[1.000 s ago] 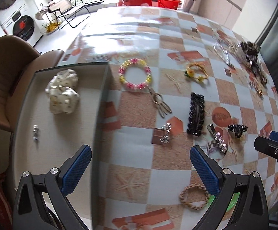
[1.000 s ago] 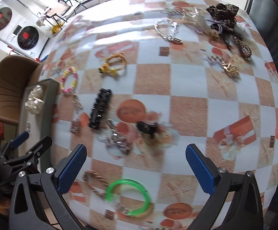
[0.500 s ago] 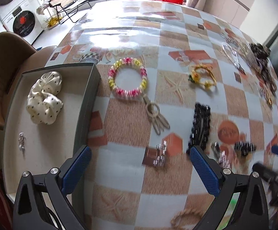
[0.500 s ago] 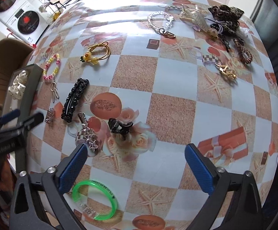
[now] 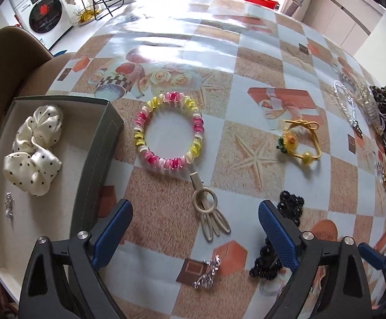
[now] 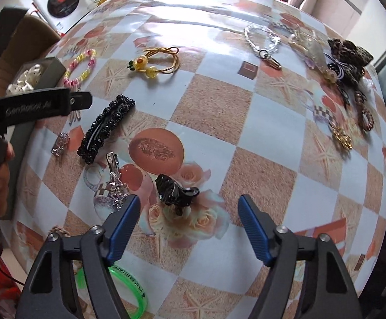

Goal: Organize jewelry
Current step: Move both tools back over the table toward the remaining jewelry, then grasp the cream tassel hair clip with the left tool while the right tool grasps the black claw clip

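Note:
In the left wrist view my left gripper (image 5: 193,227) points down at the table. Its jaws are closing, with a beige hair clip (image 5: 208,212) lying between the fingertips, untouched. A pink and yellow spiral bracelet (image 5: 169,133) lies just beyond it. The grey tray (image 5: 97,159) at the left holds a white dotted scrunchie (image 5: 33,154) and a small silver piece (image 5: 8,204). In the right wrist view my right gripper (image 6: 189,214) hangs over a black claw clip (image 6: 175,191). Its jaws are closing too, and the pads are clear of the clip.
A black beaded barrette (image 6: 105,130), a silver star clip (image 6: 114,183), a rhinestone clip (image 6: 59,143), a yellow flower hair tie (image 6: 155,63) and a green bangle (image 6: 137,295) lie about. A heap with a leopard scrunchie (image 6: 349,55) sits far right. A brown chair (image 5: 4,61) stands behind the tray.
Both grippers have come down closer to the table and their jaws have narrowed. The left one shifted from the tray's edge to over the beige clip; the right one centred over the black claw clip.

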Available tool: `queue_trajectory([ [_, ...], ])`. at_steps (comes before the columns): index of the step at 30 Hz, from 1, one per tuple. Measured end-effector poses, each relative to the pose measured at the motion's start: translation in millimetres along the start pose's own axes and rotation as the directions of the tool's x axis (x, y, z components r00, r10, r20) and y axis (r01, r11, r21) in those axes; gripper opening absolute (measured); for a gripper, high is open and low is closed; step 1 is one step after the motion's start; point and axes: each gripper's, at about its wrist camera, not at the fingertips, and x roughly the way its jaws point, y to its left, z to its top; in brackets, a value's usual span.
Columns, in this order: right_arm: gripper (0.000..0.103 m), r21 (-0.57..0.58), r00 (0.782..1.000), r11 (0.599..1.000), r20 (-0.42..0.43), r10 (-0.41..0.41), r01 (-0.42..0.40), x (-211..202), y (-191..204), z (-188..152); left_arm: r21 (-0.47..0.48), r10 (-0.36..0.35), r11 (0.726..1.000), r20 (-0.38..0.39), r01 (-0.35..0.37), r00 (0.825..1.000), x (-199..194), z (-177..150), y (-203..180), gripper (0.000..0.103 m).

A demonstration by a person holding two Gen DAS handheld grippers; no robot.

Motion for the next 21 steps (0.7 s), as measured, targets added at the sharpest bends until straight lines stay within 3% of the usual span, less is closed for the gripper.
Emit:
queue_trajectory([
  [5, 0.066, -0.021, 1.000, 1.000, 0.015, -0.014, 0.014, 3.9, 2.4, 2.1, 0.005, 0.015, 1.000, -0.003, -0.015, 1.000, 6.9, 2.1, -2.3, 0.084],
  [9, 0.058, -0.047, 0.999, 0.998, 0.029, -0.042, 0.043, 5.0, 7.0, 3.3, 0.024, 0.012, 1.000, 0.014, -0.012, 1.000, 3.6, 1.4, -7.8, 0.070],
  [13, 0.040, -0.056, 0.998, 0.998, 0.037, -0.040, 0.043, 3.1, 9.8, 3.9, 0.041, 0.009, 0.999, 0.022, -0.010, 1.000, 1.3, -0.4, -14.7, 0.061],
  [16, 0.023, -0.055, 0.998, 0.998, 0.038, -0.039, 0.042, 3.0, 11.8, 5.5, 0.052, 0.005, 0.999, 0.030, -0.007, 1.000, -0.1, -0.2, -18.7, 0.045],
  [17, 0.019, -0.053, 0.998, 0.998, 0.038, -0.040, 0.042, 2.9, 12.0, 5.7, 0.056, 0.004, 0.998, 0.032, -0.005, 0.999, -1.6, -1.4, -21.8, 0.035],
  [19, 0.019, -0.039, 0.999, 0.998, 0.040, -0.038, 0.039, 2.4, 11.0, 5.1, 0.065, -0.004, 0.998, 0.029, 0.002, 1.000, -5.1, -3.2, -23.2, 0.023],
  [21, 0.018, -0.011, 0.999, 1.000, 0.039, -0.026, 0.026, 1.3, 7.0, 4.7, 0.066, -0.021, 0.998, 0.026, 0.019, 0.999, -5.3, -1.3, -15.5, 0.023],
])
